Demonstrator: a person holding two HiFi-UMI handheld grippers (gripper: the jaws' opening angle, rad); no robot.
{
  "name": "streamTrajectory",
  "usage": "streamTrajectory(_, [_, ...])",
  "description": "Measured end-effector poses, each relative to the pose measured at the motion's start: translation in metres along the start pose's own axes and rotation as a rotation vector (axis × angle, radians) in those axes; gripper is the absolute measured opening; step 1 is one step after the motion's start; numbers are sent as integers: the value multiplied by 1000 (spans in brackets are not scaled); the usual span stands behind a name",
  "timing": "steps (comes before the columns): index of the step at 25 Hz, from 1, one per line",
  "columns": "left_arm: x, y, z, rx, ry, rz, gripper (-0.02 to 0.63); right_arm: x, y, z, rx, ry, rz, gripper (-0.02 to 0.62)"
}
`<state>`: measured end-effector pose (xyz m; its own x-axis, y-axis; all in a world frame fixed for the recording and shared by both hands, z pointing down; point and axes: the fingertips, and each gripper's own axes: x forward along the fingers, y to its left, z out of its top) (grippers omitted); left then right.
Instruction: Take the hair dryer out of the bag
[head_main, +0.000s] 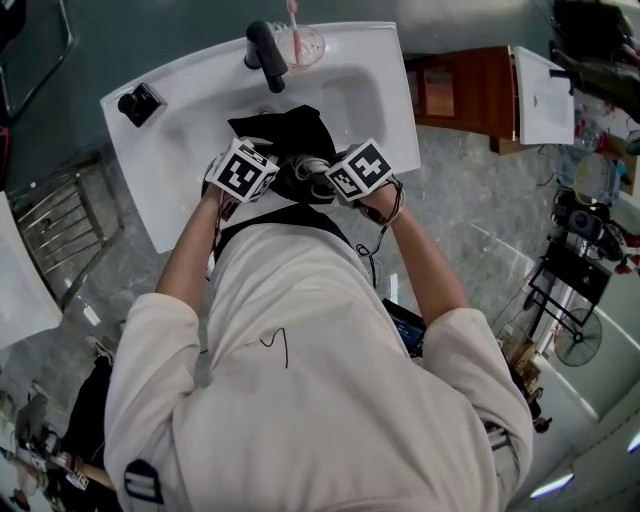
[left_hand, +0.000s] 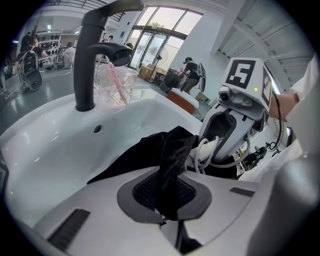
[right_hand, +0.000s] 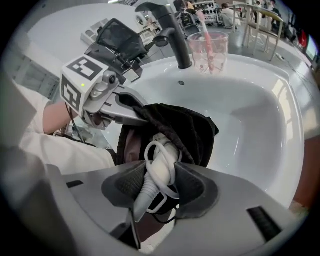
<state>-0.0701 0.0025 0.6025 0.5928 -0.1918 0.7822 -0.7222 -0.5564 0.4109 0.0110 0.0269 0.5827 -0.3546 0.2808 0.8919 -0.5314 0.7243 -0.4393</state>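
Right, I have the left tool (left_hand: 167, 200) clamped on a fold of the black bag (left_hand: 135, 155), pads pinched tight on the fabric at its mouth. I judge that grip is there to anchor the bag while the other side pulls. The right tool (right_hand: 155, 192) is closed on the white hair dryer (right_hand: 161, 165) at its cord end, with loops of white cord and the ribbed cable sleeve caught between the pads.

Most of the hair dryer sits inside the bag; in the right gripper view only that white end pokes out of the dark opening at the centre of the frame. The bag lies in the basin of the white sink (head_main: 190, 90), at the centre of the head view, below the black faucet (head_main: 265, 50) and the clear cup (head_main: 305, 45) at the top of the frame.

The two tools face each other closely across the opening, so drawing them apart should slide the dryer free. My worry is the cord slipping out while the body stays behind.
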Motion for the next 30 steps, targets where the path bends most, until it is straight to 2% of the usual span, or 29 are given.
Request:
streamTrajectory(6, [7, -1, -2, 33, 8, 18, 32, -2, -5, 0, 186, -45, 146, 175])
streamTrajectory(11, [4, -4, 16, 73, -46, 12, 33, -20, -12, 2, 340, -97, 265, 175])
streamTrajectory(13, [-2, -5, 18, 108, -34, 23, 34, -25, -12, -1, 328, -101, 259, 175])
streamTrajectory(17, [-8, 3, 14, 178, 11, 89, 33, -36, 1, -8, 227, -96, 238, 175])
streamTrajectory(19, [-11, 7, 16, 195, 12, 102, 33, -41, 4, -8, 242, -119, 263, 175])
streamTrajectory(23, [-21, 5, 20, 236, 11, 104, 34, -47, -2, -9, 340, -184, 326, 173])
streamTrajectory(26, [-22, 3, 18, 273, 32, 119, 34, -50, -4, -11, 356, -200, 335, 173])
streamTrajectory(30, [-21, 7, 11, 226, 30, 103, 34, -56, 0, -15, 339, -207, 344, 173])
